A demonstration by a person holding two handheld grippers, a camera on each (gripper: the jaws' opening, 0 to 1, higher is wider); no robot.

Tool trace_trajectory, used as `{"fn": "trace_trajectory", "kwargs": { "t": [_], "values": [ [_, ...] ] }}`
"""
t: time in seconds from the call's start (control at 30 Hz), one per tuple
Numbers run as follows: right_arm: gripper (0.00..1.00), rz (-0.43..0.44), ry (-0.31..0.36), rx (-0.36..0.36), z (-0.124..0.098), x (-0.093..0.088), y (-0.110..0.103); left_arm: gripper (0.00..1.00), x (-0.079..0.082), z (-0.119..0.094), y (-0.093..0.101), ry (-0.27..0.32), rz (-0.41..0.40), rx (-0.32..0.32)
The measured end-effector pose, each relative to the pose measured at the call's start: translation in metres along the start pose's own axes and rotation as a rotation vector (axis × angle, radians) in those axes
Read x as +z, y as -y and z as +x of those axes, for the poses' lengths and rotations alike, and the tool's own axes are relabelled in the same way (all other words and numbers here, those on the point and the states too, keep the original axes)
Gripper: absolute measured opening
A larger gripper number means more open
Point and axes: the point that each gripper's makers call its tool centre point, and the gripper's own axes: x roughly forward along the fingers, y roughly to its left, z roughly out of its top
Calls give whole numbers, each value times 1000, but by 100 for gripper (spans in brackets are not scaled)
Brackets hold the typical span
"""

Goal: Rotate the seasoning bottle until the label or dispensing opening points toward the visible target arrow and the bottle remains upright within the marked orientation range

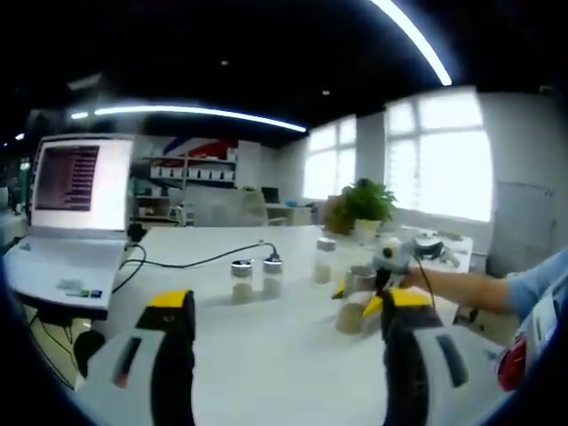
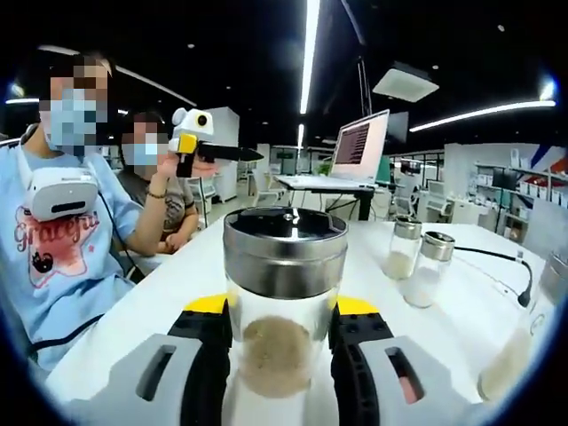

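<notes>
Right gripper (image 2: 282,355): fingers (image 2: 211,342) clenched on the seasoning bottle (image 2: 281,297), one yellow-tipped finger on each side of the glass. Bottle stood upright between them, metal lid on top, brownish powder in its lower part. In the left gripper view this same bottle (image 1: 353,302) sat on the tabletop at about 3 o'clock of centre, with the right gripper (image 1: 382,288) at it and a person's sleeve (image 1: 541,284) reaching in from 3 o'clock.

Left gripper (image 1: 288,333): fingers (image 1: 173,342) released and spread wide, nothing between them, held above the white tabletop (image 1: 266,355). In the right gripper view it (image 2: 200,142) was raised in a person's hand (image 2: 173,173) at 10 o'clock, well apart from the bottle.

Tabletop: three more lidded jars (image 1: 241,280) stood past the fingers toward 12 o'clock; a black cable (image 1: 191,263) ran to an open laptop (image 1: 75,222) at 9 o'clock. A potted plant (image 1: 366,206) stood at the far edge. Room: office, bright windows (image 1: 444,155) at 2 o'clock, ceiling light strips (image 1: 200,113), shelving (image 1: 191,177) behind.
</notes>
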Motion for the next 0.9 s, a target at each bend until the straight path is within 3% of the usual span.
{"fn": "trace_trajectory", "kwargs": {
  "t": [0.4,0.7,0.9],
  "values": [
    [42,35,-37,-80,-1,-3,2,91,2,1,12,11,-18,-63],
    [42,67,-86,-233,-4,-6,6,91,-1,2,12,-5,9,-60],
    [41,106,-103,-338,-6,-8,10,91,3,1,17,16,-9,-81]
  ]
}}
